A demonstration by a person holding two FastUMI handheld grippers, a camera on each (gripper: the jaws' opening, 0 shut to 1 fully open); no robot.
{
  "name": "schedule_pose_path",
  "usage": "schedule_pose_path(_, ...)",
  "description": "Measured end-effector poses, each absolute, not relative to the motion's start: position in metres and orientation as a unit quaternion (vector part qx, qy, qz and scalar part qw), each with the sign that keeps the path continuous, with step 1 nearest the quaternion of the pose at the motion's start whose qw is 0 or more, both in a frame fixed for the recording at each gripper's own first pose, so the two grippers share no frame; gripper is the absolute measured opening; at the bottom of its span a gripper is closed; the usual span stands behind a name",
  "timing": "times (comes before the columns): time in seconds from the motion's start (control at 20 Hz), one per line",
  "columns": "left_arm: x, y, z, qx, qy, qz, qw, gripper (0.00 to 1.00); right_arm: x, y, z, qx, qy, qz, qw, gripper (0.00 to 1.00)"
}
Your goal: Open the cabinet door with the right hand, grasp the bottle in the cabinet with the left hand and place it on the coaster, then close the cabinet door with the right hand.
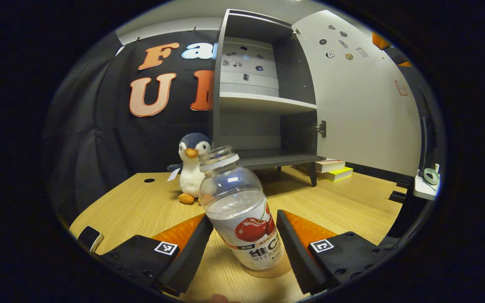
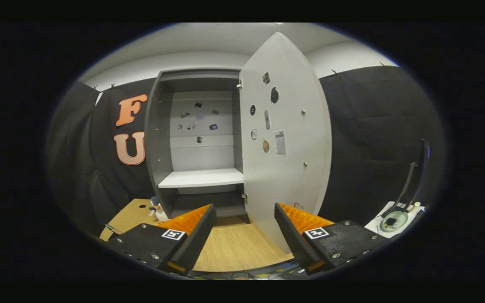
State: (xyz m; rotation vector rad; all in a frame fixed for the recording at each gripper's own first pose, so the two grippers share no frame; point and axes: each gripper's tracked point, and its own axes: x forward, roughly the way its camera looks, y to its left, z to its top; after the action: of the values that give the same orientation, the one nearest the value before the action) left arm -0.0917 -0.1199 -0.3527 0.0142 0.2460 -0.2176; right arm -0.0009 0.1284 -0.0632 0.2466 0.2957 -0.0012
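left tongs (image 1: 244, 240) over wooden table (image 1: 141, 206)

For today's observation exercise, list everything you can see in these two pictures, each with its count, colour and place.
Bottle: one, clear with cherry label, uncapped, tilted on the coaster between the left fingers.
Coaster: one, brown, under the bottle.
Cabinet: one, dark grey, on the table, shelves bare.
Cabinet door: one, light grey, open.
Toy penguin: one, blue-white, left of the cabinet.
Books: small stack, beneath the door.
Table: one, wooden.
Left hand-held gripper: open around the bottle.
Right hand-held gripper: open, facing the door.
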Motion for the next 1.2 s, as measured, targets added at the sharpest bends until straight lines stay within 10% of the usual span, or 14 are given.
schedule_pose_path(1.2, -0.109, -0.151, -0.341, 0.036, 0.089, -0.147, 0.984, 0.96, -0.001, 0.135, -0.065, 0.093, 0.158, 0.01, 0.983, 0.88)
